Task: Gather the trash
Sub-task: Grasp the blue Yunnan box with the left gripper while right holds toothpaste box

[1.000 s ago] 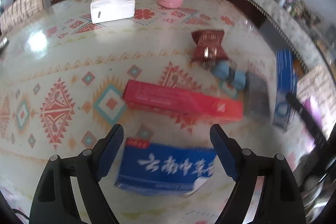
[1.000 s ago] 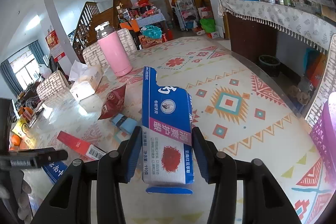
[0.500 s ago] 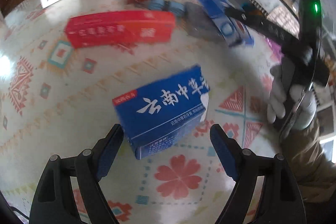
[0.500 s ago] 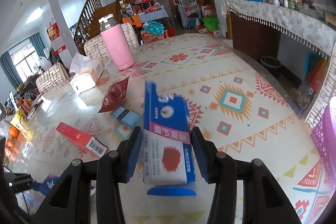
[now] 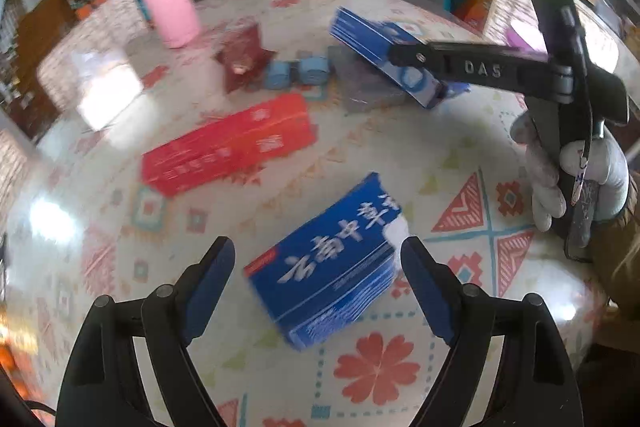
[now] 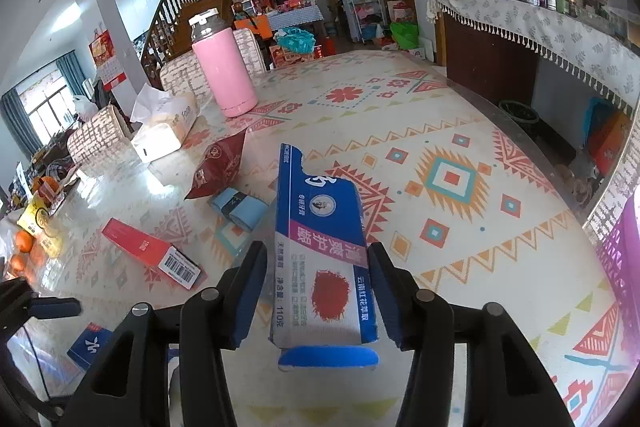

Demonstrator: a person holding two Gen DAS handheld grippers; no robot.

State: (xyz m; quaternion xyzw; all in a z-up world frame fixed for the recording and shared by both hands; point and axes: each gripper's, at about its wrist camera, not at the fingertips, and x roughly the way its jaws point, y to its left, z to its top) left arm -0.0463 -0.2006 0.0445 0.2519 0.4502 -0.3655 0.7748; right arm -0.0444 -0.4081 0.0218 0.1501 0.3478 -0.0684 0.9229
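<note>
My left gripper (image 5: 316, 275) is open, its fingers on either side of a blue box with white Chinese characters (image 5: 332, 263) lying on the patterned table. My right gripper (image 6: 318, 283) stands around a long blue toothpaste box (image 6: 320, 251) and holds it tilted above the table; a narrow gap shows beside the left finger. In the left wrist view the same toothpaste box (image 5: 380, 51) sticks out of the right gripper (image 5: 432, 63). A red long box (image 5: 228, 143), a dark red snack packet (image 5: 244, 59) and light blue packets (image 5: 298, 71) lie beyond.
A pink flask (image 6: 224, 67) and a tissue pack (image 6: 168, 127) stand at the table's far side. A purple basket (image 6: 624, 259) is at the right edge. Oranges (image 6: 22, 243) lie at the left. The gloved hand (image 5: 568, 171) holds the right gripper.
My left gripper has turned and closed in on the blue box, which now lies between its fingers. The right gripper has kept the toothpaste box and lowered it slightly.
</note>
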